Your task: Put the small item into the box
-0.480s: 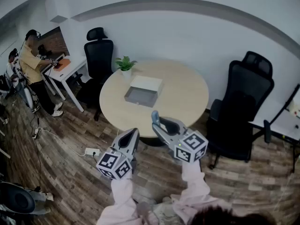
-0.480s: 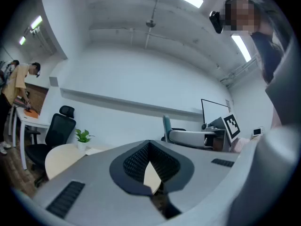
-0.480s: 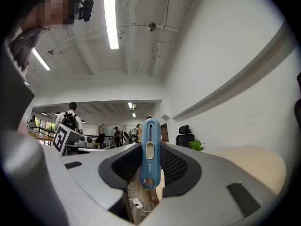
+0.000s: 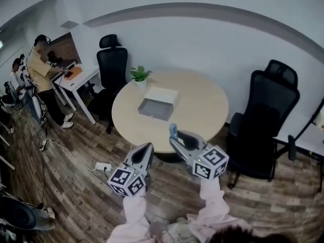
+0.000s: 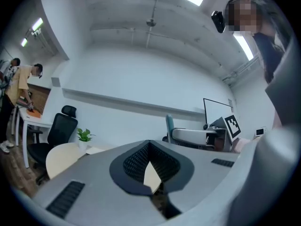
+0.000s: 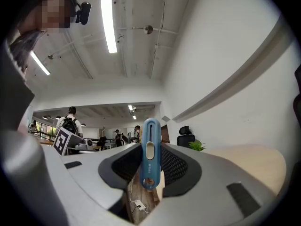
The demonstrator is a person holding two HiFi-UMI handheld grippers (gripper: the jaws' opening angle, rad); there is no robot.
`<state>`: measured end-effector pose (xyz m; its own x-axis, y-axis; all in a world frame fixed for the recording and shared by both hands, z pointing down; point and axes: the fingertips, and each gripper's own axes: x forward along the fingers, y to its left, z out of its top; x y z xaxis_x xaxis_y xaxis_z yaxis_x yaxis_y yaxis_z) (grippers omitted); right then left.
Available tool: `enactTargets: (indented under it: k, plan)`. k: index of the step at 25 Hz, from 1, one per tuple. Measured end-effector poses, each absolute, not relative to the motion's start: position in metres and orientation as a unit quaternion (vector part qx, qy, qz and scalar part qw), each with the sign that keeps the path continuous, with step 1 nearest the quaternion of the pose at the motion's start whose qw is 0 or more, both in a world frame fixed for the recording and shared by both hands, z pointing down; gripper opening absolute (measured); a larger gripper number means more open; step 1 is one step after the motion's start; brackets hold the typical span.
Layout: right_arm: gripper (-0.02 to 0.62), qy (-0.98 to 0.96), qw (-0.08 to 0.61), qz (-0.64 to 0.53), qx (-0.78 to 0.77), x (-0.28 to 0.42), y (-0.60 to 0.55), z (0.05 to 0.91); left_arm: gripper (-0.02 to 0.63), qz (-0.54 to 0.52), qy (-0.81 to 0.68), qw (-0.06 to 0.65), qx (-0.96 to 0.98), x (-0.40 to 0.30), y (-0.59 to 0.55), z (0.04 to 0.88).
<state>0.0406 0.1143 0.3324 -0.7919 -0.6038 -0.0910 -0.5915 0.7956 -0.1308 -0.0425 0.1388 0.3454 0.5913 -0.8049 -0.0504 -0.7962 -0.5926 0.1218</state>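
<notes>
A grey open box [image 4: 154, 109] with its white lid [image 4: 162, 94] behind it lies on the round beige table [image 4: 202, 108]. My right gripper [image 4: 174, 136] hovers at the table's near edge, shut on a slim blue item [image 4: 173, 130] that stands upright between its jaws. In the right gripper view the blue item [image 6: 151, 154] sits clamped in the right gripper [image 6: 150, 166], with a slot and an oval window on its face. My left gripper [image 4: 144, 151] hangs over the floor just short of the table. In the left gripper view the left gripper [image 5: 149, 161] is shut on nothing.
A small potted plant [image 4: 139, 75] stands at the table's far left edge. Black office chairs stand behind the table [image 4: 112, 59] and to its right [image 4: 268, 115]. People work at a white desk [image 4: 76, 77] at far left. A power strip [image 4: 103, 166] lies on the wooden floor.
The whole head view has slid slightly down and to the right. Both grippers keep their places relative to the table, and the blue item stays held.
</notes>
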Motion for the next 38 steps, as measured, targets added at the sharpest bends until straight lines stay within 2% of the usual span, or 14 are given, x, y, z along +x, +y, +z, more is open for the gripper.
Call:
enactTargets:
  k: [13, 38]
  plan:
    - [0.127, 0.946, 0.063, -0.062, -0.313, 0.048, 0.110, 0.341, 0.009, -0.050, -0.460, 0.059, 0.884, -0.045, 0.142, 0.353]
    - [0.129, 0.921, 0.059, -0.075, -0.379, 0.035, -0.003, 0.353, 0.009, -0.051, -0.404, 0.078, 0.910, -0.062, 0.015, 0.368]
